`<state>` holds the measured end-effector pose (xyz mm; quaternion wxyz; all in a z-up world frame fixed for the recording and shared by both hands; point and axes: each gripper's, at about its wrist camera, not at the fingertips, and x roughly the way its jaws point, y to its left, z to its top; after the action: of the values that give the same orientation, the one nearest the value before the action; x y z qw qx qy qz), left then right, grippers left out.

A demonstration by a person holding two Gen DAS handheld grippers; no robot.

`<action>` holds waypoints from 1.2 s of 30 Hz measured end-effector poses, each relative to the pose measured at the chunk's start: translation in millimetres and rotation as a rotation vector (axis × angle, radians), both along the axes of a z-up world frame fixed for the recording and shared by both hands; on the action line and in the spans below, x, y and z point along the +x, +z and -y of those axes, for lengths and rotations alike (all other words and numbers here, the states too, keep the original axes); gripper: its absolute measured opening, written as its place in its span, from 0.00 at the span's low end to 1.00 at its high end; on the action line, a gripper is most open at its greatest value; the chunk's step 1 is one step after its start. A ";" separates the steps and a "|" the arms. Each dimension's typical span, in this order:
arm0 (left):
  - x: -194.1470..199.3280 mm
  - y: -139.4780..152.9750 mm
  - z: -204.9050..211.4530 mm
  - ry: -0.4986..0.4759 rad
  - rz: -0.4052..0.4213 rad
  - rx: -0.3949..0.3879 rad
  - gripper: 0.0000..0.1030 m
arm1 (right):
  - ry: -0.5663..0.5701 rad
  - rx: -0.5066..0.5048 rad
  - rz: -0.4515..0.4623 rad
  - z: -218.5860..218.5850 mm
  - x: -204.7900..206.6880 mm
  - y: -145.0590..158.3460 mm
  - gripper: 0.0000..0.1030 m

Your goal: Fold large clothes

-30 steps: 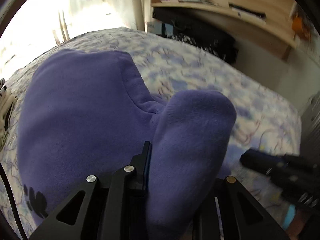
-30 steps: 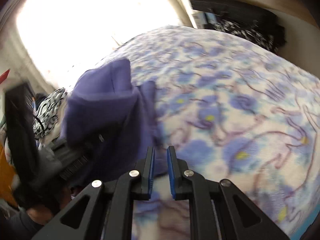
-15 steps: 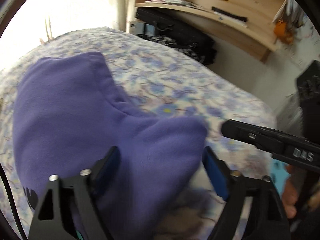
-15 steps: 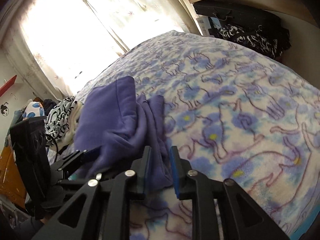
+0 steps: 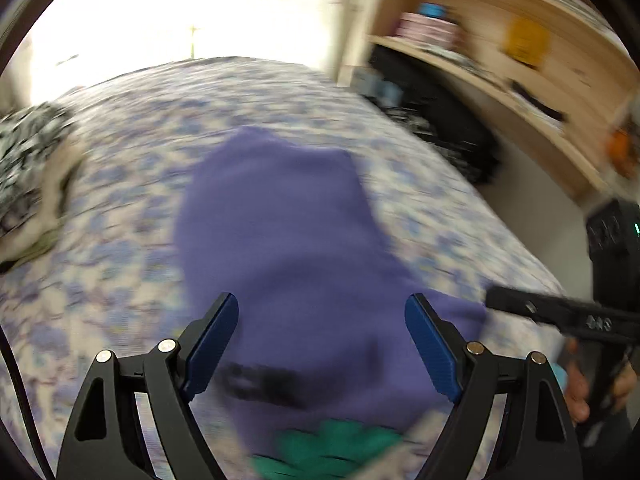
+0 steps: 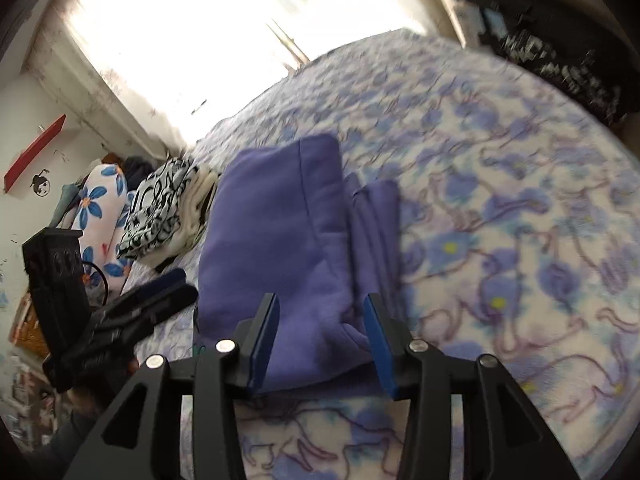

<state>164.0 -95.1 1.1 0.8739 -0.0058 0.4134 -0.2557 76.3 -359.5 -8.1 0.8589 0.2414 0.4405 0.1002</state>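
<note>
A purple fleece garment (image 5: 288, 240) lies folded on the bed, with a black mark and a green print (image 5: 332, 448) at its near end. My left gripper (image 5: 322, 308) hovers above that end, jaws wide open and nothing between the pads. In the right wrist view the garment (image 6: 272, 248) shows a flat top layer and stacked folds on its right side. My right gripper (image 6: 320, 308) is over its near edge, jaws opening; the pads stand clear of the cloth. Each gripper shows in the other's view: the right gripper (image 5: 560, 316) and the left gripper (image 6: 132, 312).
The bed cover (image 6: 520, 240) is white with blue flowers and stretches far to the right. A black-and-white patterned clothes pile (image 6: 160, 208) and a flowered pillow (image 6: 100, 208) lie left of the garment. Wooden shelves (image 5: 520, 60) and dark clothes (image 5: 440, 120) stand beyond the bed.
The left gripper let go of the purple fold, opened wide and drew back upward. The right gripper went from shut to partly open and also lifted. The garment now lies flat and folded.
</note>
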 end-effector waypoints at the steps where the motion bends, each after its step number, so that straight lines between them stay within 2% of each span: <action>1: 9.8 -1.8 -8.4 0.033 -0.010 0.002 0.82 | 0.013 0.009 -0.040 0.1 12.1 -7.4 0.43; 5: 45.2 -16.1 -29.3 0.119 -0.062 0.002 0.81 | 0.069 0.055 -0.161 0.1 48.7 -34.6 0.43; 9: 67.3 -29.5 -33.8 0.132 -0.119 -0.027 0.74 | 0.139 0.094 -0.213 -10.0 69.6 -53.9 0.42; 11: 74.3 -32.8 -31.5 0.127 -0.122 -0.040 0.74 | 0.137 0.066 -0.211 -13.4 72.0 -58.2 0.36; 12: 77.4 -33.2 -28.5 0.125 -0.117 -0.036 0.73 | 0.130 0.048 -0.209 -13.9 70.6 -58.8 0.21; 15: 84.8 -33.2 -21.0 0.110 -0.115 -0.035 0.66 | 0.105 0.053 -0.148 -9.9 54.5 -51.6 0.18; 18: 87.7 -30.8 -9.4 0.090 -0.114 -0.024 0.64 | 0.063 0.074 -0.078 -0.9 23.3 -41.8 0.16; 22: 77.4 -29.7 15.5 0.044 -0.048 0.060 0.63 | 0.021 0.063 -0.033 -0.4 -7.6 -41.6 0.16; 24: 72.9 -32.5 24.6 0.032 -0.014 0.098 0.63 | 0.005 0.050 -0.055 -2.7 -7.3 -54.4 0.16; 26: 71.4 -37.1 33.6 0.032 0.010 0.132 0.63 | -0.019 0.086 -0.106 -1.2 0.6 -78.6 0.16; 28: 70.9 -39.8 39.7 0.032 0.035 0.160 0.64 | -0.032 0.112 -0.118 1.8 4.0 -88.7 0.16; 30: 71.3 -40.9 41.5 0.036 0.048 0.175 0.64 | -0.025 0.085 -0.113 -1.0 5.0 -84.2 0.17; 32: 71.4 -37.5 38.3 0.045 0.039 0.152 0.66 | -0.004 0.031 -0.112 -6.9 7.1 -72.4 0.19; 34: 72.6 -34.4 33.8 0.044 0.023 0.132 0.69 | 0.025 -0.005 -0.125 -9.3 10.6 -59.6 0.32; 36: 75.3 -31.2 28.4 0.034 -0.003 0.111 0.70 | 0.034 -0.003 -0.099 -7.6 16.3 -47.0 0.43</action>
<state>239.3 -123.5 -30.1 0.8765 0.0356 0.4279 -0.2174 92.6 -351.9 -55.1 0.8346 0.2374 0.4865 0.1019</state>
